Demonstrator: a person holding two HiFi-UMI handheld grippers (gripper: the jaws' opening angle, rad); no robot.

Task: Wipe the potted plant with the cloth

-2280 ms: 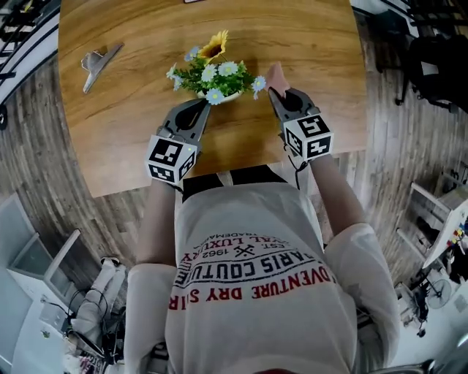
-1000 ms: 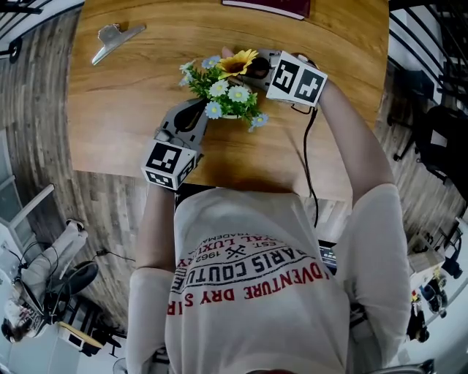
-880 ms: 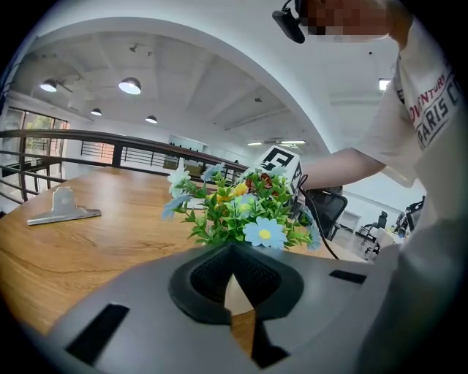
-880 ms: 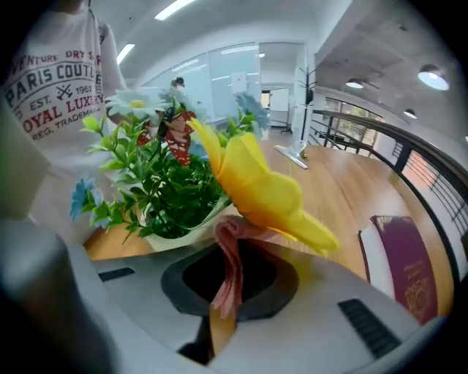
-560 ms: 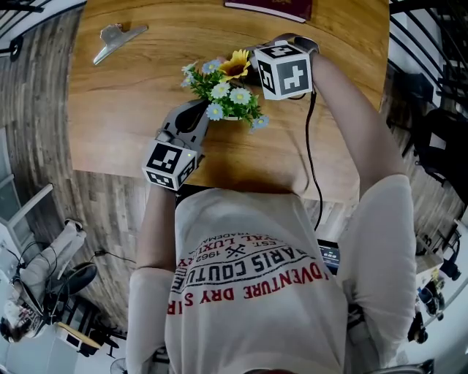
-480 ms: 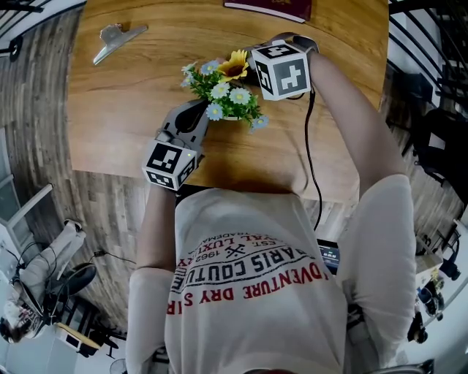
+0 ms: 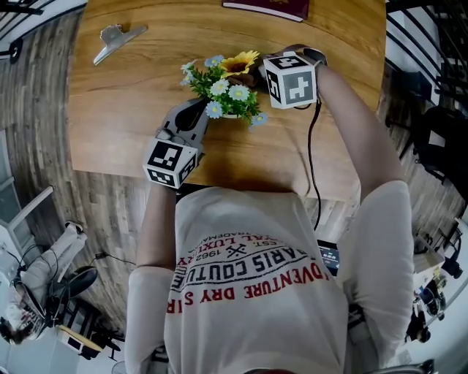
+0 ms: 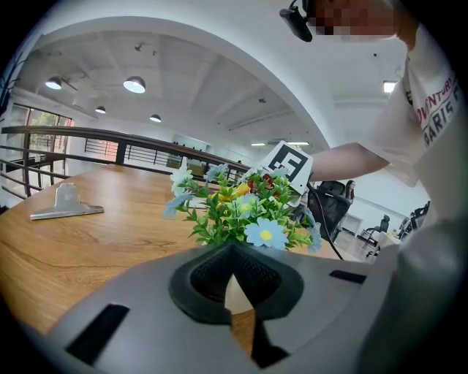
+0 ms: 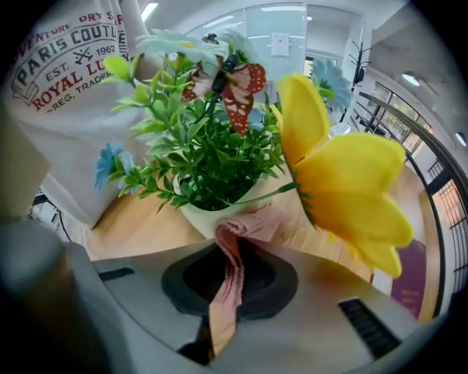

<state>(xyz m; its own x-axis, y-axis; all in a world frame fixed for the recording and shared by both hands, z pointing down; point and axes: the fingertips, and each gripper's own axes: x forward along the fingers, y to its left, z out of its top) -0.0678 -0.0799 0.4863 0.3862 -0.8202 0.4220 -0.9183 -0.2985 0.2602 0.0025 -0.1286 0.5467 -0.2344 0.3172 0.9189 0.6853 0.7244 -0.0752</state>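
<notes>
The potted plant (image 7: 225, 86) has a white pot (image 9: 212, 215), green leaves, small blue and white flowers and a yellow sunflower (image 9: 344, 182). It stands on the wooden table (image 7: 131, 117). My right gripper (image 7: 263, 71) reaches in from the plant's far right and points steeply down. In the right gripper view it (image 9: 234, 245) is shut on a pink cloth (image 9: 228, 270), whose folded end touches the pot's rim. My left gripper (image 7: 202, 109) lies low at the plant's near left. Its jaws (image 8: 234, 276) are shut, with the pot just beyond the tips and nothing seen pinched.
A metal clip (image 7: 117, 40) lies at the table's far left. A dark red book (image 7: 267, 7) sits at the far edge. A black cable (image 7: 311, 146) hangs from my right gripper across the near right. The table's near edge runs close to my body.
My right gripper has rolled and shifted slightly right and down beside the sunflower, still holding the cloth. The left gripper and the pot have stayed put.
</notes>
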